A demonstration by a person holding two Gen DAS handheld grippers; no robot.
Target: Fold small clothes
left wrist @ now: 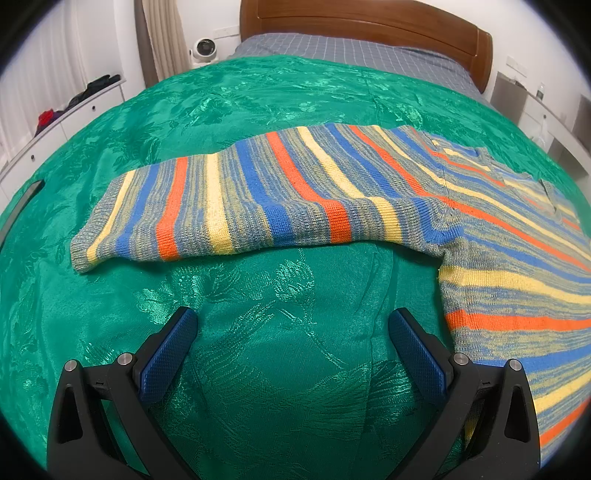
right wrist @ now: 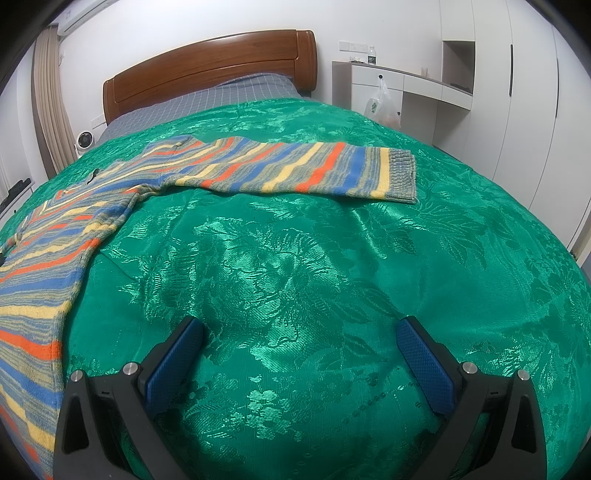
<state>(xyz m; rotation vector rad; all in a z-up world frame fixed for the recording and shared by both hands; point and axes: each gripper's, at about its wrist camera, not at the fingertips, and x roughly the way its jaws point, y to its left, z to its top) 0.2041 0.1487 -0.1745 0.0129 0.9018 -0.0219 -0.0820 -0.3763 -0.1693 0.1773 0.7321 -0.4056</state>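
A striped knit sweater point(left wrist: 517, 258) in blue, orange, yellow and grey lies flat on a green bedspread point(left wrist: 280, 369). In the left wrist view its left sleeve point(left wrist: 229, 206) stretches out to the left, ahead of my left gripper point(left wrist: 293, 325), which is open and empty above the bedspread, beside the sweater's body. In the right wrist view the sweater point(right wrist: 40, 273) lies at the left and its right sleeve point(right wrist: 303, 170) stretches to the right, well ahead of my right gripper point(right wrist: 301, 332), which is open and empty above the bedspread point(right wrist: 295, 280).
A wooden headboard point(left wrist: 369, 22) and grey checked sheet point(left wrist: 351, 51) lie at the far end. A small white fan point(left wrist: 203, 50) stands beside the bed. White drawers point(left wrist: 55, 125) with clothes are at the left; a white desk point(right wrist: 399, 85) with a plastic bag point(right wrist: 380, 103) at the right.
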